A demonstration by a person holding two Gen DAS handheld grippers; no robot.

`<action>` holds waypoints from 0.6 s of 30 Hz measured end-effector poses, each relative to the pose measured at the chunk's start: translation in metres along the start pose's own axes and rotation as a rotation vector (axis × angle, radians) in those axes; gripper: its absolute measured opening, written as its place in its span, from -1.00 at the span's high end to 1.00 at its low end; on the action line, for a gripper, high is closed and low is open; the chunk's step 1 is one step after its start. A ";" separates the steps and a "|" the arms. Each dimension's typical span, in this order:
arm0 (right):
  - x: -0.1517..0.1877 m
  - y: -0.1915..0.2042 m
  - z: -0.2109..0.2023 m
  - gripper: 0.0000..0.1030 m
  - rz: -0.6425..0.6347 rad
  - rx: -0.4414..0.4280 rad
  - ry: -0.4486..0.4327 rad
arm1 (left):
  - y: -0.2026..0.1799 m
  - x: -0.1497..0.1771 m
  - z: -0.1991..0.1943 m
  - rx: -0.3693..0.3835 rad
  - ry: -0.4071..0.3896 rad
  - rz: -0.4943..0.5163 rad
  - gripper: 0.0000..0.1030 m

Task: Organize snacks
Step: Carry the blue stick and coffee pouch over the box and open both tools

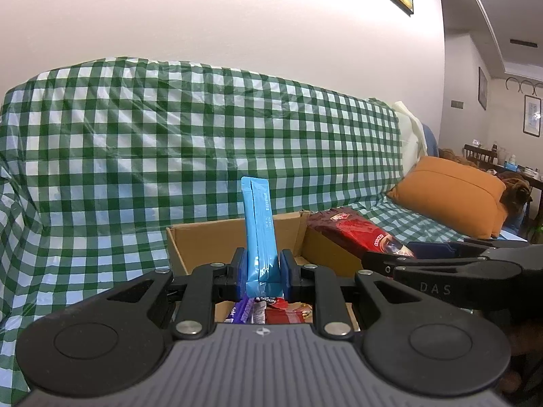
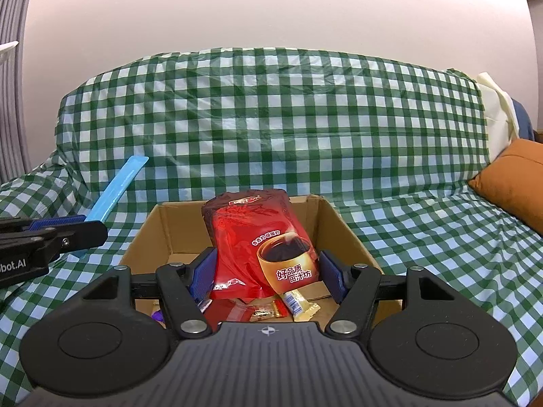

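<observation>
Step in hand: loading snacks into box [image 2: 176, 234] on sofa [image 2: 271, 118].

Left gripper [image 1: 263, 269]: jaws clamped on blue stick pack [image 1: 258, 234], upright above box.

Right gripper [image 2: 268, 271]: jaws around red pouch [image 2: 263, 247]; right pad looks clear of it, so grip unconfirmed.

Next, likely: lower both, release among loose snacks [image 2: 288, 305] inside.

Both wrist views close above the cardboard box [image 1: 234, 237], facing the checked sofa [image 2: 271, 118]; box and sofa shared.
</observation>
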State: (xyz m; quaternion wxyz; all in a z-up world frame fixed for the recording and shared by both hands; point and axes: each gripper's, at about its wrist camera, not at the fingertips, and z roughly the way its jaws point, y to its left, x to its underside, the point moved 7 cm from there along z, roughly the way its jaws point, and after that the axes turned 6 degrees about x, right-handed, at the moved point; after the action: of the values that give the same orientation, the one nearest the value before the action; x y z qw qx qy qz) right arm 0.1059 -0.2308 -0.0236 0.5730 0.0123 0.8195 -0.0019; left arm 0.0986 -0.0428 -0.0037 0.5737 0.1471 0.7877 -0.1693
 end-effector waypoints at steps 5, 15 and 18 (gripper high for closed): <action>0.000 -0.001 0.001 -0.32 0.004 0.010 0.004 | -0.001 0.000 0.001 0.008 -0.005 0.001 0.57; 0.000 -0.001 0.001 -0.32 0.010 0.036 0.005 | -0.002 0.000 0.003 0.020 -0.006 0.001 0.57; 0.001 0.000 0.001 -0.32 0.008 0.042 0.007 | -0.003 0.000 0.005 0.024 -0.005 0.001 0.57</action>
State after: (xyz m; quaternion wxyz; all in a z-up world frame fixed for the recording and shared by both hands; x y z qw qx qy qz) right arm 0.1069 -0.2307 -0.0250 0.5699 0.0274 0.8211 -0.0167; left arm 0.1015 -0.0471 -0.0044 0.5739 0.1542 0.7841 -0.1789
